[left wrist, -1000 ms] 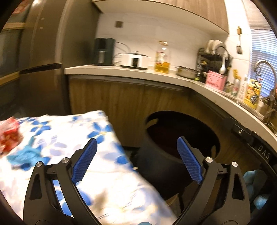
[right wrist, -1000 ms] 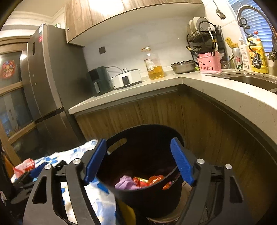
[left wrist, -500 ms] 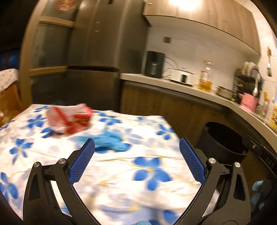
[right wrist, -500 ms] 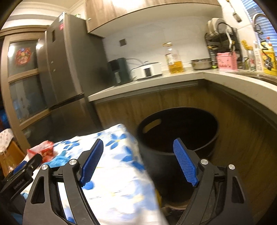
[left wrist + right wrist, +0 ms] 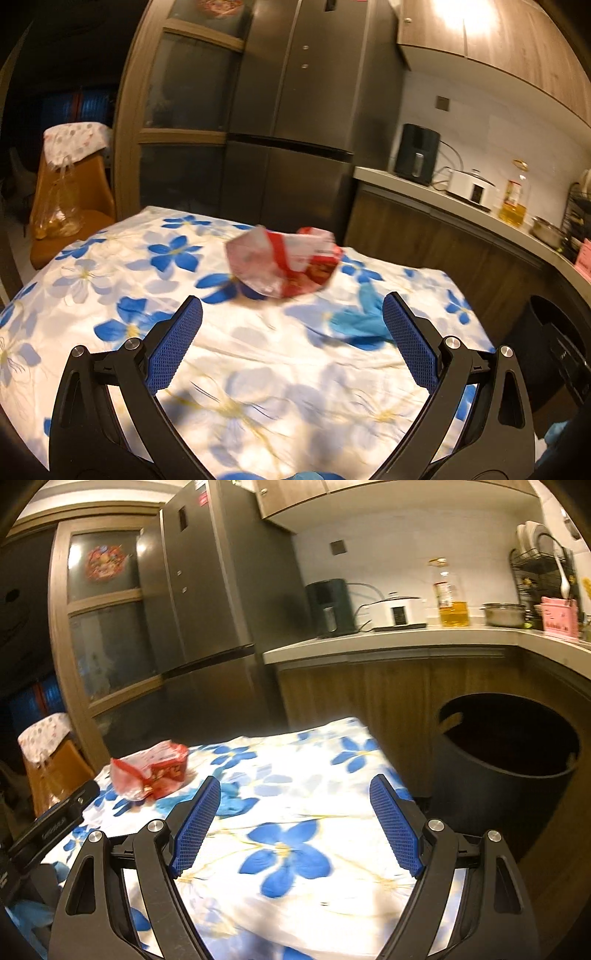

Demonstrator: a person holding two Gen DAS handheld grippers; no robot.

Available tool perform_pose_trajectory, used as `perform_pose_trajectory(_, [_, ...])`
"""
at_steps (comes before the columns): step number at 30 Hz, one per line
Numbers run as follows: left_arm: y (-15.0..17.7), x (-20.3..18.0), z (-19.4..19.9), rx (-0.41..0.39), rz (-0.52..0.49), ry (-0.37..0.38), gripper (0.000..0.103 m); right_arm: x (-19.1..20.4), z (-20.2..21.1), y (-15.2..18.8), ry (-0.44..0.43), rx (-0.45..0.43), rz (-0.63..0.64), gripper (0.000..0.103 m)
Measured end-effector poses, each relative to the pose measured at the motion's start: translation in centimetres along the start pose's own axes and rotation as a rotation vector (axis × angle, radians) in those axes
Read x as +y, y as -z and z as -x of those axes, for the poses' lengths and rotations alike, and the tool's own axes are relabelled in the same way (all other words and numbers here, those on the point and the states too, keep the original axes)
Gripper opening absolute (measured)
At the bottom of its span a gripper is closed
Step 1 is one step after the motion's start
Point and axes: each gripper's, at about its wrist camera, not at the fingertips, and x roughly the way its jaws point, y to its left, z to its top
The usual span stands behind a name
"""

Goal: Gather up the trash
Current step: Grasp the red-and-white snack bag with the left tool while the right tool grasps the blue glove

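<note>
A crumpled red and white wrapper (image 5: 284, 262) lies on the table with the blue-flower cloth (image 5: 110, 280). A crumpled blue scrap (image 5: 358, 317) lies just right of it. My left gripper (image 5: 291, 343) is open and empty, hovering over the table a short way in front of both. My right gripper (image 5: 295, 823) is open and empty over the table's right part; the wrapper (image 5: 151, 771) is to its far left and the blue scrap (image 5: 229, 801) lies beside its left finger. The black trash bin (image 5: 506, 760) stands on the floor right of the table.
A grey fridge (image 5: 288, 122) and wooden cabinets stand behind the table. The counter (image 5: 406, 638) holds a kettle, a cooker, an oil bottle and a dish rack. An orange chair (image 5: 66, 206) with a plastic bag stands at the left. The left gripper's body (image 5: 51, 823) shows at the left edge.
Both grippers have swung left from the trash bin to over the table. The wrapper and blue scrap now lie ahead of the left gripper. Both stay open and empty.
</note>
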Motion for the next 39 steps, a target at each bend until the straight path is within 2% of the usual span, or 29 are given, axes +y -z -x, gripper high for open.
perform_pose_trajectory(5, [-1.0, 1.9, -1.5, -0.011, 0.025, -0.033, 0.096, 2.2, -1.7, 0.2, -0.036, 0.015, 0.025, 0.081])
perform_pose_trajectory(9, [-1.9, 2.9, -3.6, 0.000, 0.036, -0.024, 0.096, 3.9, -3.2, 0.3, -0.060, 0.027, 0.040, 0.081])
perform_pose_trajectory(19, [-4.7, 3.7, -9.2, 0.032, -0.014, 0.044, 0.096, 6.6, -6.8, -0.2, -0.097, 0.058, 0.065, 0.081])
perform_pose_trajectory(27, [-4.1, 3.4, -12.4, 0.110, -0.087, 0.102, 0.094, 8.0, -10.4, 0.2, -0.111, 0.111, 0.076, 0.081])
perform_pose_trajectory(30, [-3.5, 3.3, -13.0, 0.146, -0.092, 0.142, 0.083, 8.5, -11.7, 0.9, -0.112, 0.144, 0.091, 0.081])
perform_pose_trajectory(33, [-3.2, 3.3, -13.4, 0.165, -0.095, 0.172, 0.068, 8.8, -12.6, 1.5, -0.116, 0.178, 0.096, 0.081])
perform_pose_trajectory(35, [-2.9, 3.2, -13.6, 0.183, -0.095, 0.193, 0.052, 8.9, -13.1, 1.6, -0.123, 0.195, 0.093, 0.081])
perform_pose_trajectory(36, [-2.7, 3.2, -13.7, 0.194, -0.096, 0.201, 0.048, 8.9, -13.3, 1.7, -0.124, 0.205, 0.093, 0.080])
perform_pose_trajectory(39, [-2.4, 3.0, -14.0, 0.213, -0.097, 0.218, 0.025, 9.0, -13.9, 1.8, -0.126, 0.234, 0.092, 0.076])
